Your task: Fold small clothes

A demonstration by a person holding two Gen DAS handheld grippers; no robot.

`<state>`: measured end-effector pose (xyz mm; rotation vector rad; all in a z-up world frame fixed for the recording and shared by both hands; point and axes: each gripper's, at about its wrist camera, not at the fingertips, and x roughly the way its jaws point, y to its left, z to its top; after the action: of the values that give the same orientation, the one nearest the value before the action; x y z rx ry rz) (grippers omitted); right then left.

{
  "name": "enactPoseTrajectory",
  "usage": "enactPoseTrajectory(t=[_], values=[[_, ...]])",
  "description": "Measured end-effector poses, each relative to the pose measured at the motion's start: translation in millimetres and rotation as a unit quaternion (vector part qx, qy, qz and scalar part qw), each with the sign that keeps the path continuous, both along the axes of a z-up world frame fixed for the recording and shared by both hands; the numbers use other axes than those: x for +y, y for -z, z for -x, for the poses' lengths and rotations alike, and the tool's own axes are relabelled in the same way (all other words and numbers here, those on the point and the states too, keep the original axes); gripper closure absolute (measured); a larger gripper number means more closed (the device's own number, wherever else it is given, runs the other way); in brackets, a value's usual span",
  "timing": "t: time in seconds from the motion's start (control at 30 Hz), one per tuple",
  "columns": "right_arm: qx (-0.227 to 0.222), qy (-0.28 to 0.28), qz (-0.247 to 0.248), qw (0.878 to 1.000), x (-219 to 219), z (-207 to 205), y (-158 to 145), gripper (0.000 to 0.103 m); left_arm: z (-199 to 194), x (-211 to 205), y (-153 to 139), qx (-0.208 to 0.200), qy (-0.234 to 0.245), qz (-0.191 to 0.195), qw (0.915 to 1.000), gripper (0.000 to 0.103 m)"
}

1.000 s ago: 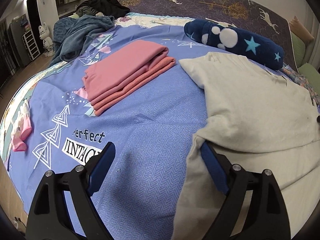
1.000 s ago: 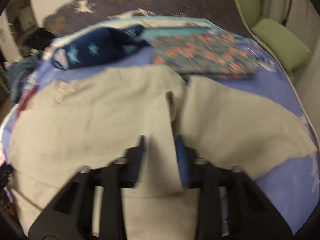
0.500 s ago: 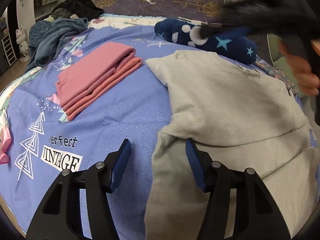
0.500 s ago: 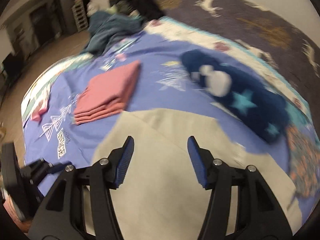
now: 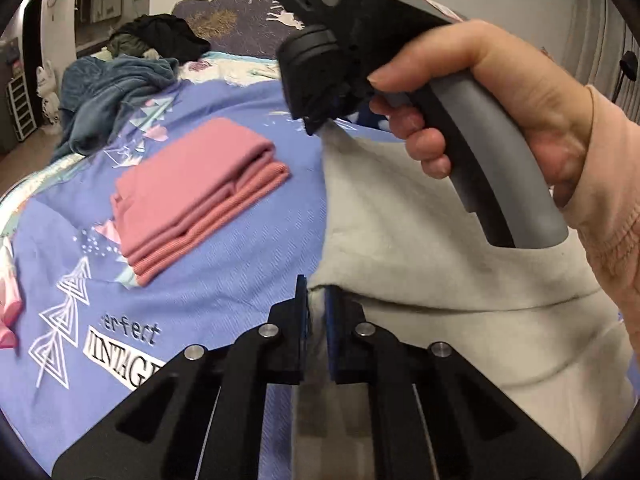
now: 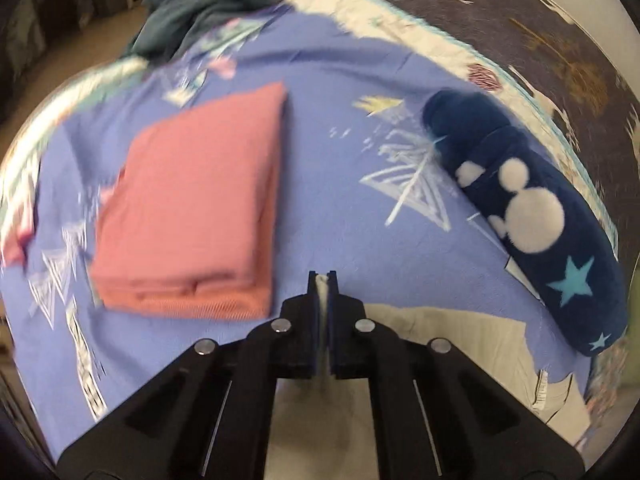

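Since a sec ago our right gripper [image 6: 322, 280] swung across from the far side of the beige garment [image 5: 420, 240] to its upper corner, and the left gripper's [image 5: 316, 292] jaws came in from wide apart. Left jaws were closing w/ a fold of the beige cloth between the blue pads, at the garment's near-left edge where the sleeve meets the body. Right jaws were pressed together on a thin pinch of the same cloth; we saw a pale sliver between the pads. From the left wrist view, the right hand [image 5: 500, 92] wrapped the gripper's grey handle just ahead of and above our left jaws, its tip down on the garment's far corner. The garment lay flat on the blue bedspread [image 5: 240, 272], running to the right of and beyond the left jaws. Left of both sets of jaws sat the folded pink stack [image 5: 192, 196]. Beyond the right jaws to the right lay a navy fleece roll [image 6: 532, 216] w/ white spots & stars. Far left, a teal blanket heap [image 5: 116, 92] and dark clothes [image 5: 164, 36].
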<state>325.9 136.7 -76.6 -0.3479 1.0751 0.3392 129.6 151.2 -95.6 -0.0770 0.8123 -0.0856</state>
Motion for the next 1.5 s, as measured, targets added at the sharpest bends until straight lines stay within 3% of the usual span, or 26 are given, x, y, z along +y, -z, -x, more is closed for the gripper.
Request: enactPoseTrajectory(t=[0.13,0.17,0.2,0.23,0.4,0.5,0.6,0.67,0.7,0.77,0.8,0.87,0.93,0.97,1.03,1.07,1.17,1.2,1.3,1.4,1.43,1.5], values=[[0.039,-0.009,-0.053,0.998,-8,-18,17,0.096,-5,4,20,0.039,0.005,0.008,0.9992,0.090],[0.043,-0.013,-0.054,0.998,-11,-16,22,0.089,-4,7,18,0.037,-0.001,0.013,0.9992,0.086],[0.039,-0.007,-0.048,0.998,-14,-14,24,0.068,-1,12,16,0.036,-0.012,0.016,0.9992,0.075],[0.025,0.002,-0.049,0.998,-22,-8,20,0.054,2,16,15,0.033,-0.021,0.016,0.9991,0.066],[-0.044,0.012,-0.115,0.992,-97,48,-37,0.055,22,27,-3,0.000,-0.046,-0.015,0.9988,0.067],[-0.051,0.013,-0.143,0.988,-153,92,-53,0.064,29,26,-20,-0.029,-0.028,-0.003,0.9992,0.067],[-0.031,0.046,-0.171,0.984,-213,138,-45,0.074,21,14,-29,-0.036,-0.007,0.012,0.9993,0.067],[-0.010,0.076,-0.180,0.981,-247,166,-26,0.074,9,-2,-24,-0.023,0.018,0.025,0.9993,0.067],[0.000,0.088,-0.173,0.981,-255,173,-13,0.074,-2,-13,-13,-0.005,0.029,0.013,0.9995,0.067],[0.036,0.121,-0.125,0.984,-270,181,27,0.072,-18,-36,12,0.038,0.007,-0.071,0.9968,0.065],[0.007,0.111,-0.145,0.983,-275,189,30,0.072,-19,-42,18,0.037,0.003,-0.093,0.9950,0.065],[-0.006,0.111,-0.155,0.982,-281,201,29,0.072,-12,-49,7,0.020,0.005,-0.116,0.9930,0.066],[0.008,0.123,-0.171,0.978,-284,210,28,0.060,-8,-50,-2,0.024,0.006,-0.100,0.9946,0.066],[0.005,0.116,-0.171,0.978,-284,214,26,0.060,-5,-52,-8,0.024,0.006,-0.094,0.9953,0.066],[-0.024,0.120,-0.163,0.979,-289,228,18,0.072,5,-57,-22,0.007,0.017,-0.080,0.9966,0.060],[-0.037,0.126,-0.176,0.976,-298,231,11,0.073,8,-61,-25,0.002,0.022,-0.076,0.9969,0.058],[-0.088,0.180,-0.245,0.949,-353,249,-12,0.069,8,-81,-31,0.010,0.040,-0.059,0.9974,0.056],[-0.105,0.220,-0.270,0.931,-386,256,-17,0.058,7,-91,-31,0.014,0.049,-0.052,0.9973,0.056],[-0.125,0.327,-0.303,0.886,-470,272,-16,0.054,1,-120,-29,0.018,0.062,-0.052,0.9966,0.040],[-0.127,0.476,-0.326,0.807,-575,305,1,0.054,-4,-153,-26,0.013,0.081,-0.066,0.9944,0.040],[-0.118,0.534,-0.339,0.766,-616,323,13,0.054,-7,-164,-24,0.016,0.091,-0.069,0.9934,0.040],[-0.108,0.602,-0.363,0.703,-670,351,33,0.054,-14,-182,-22,0.024,0.101,-0.074,0.9919,0.040]])
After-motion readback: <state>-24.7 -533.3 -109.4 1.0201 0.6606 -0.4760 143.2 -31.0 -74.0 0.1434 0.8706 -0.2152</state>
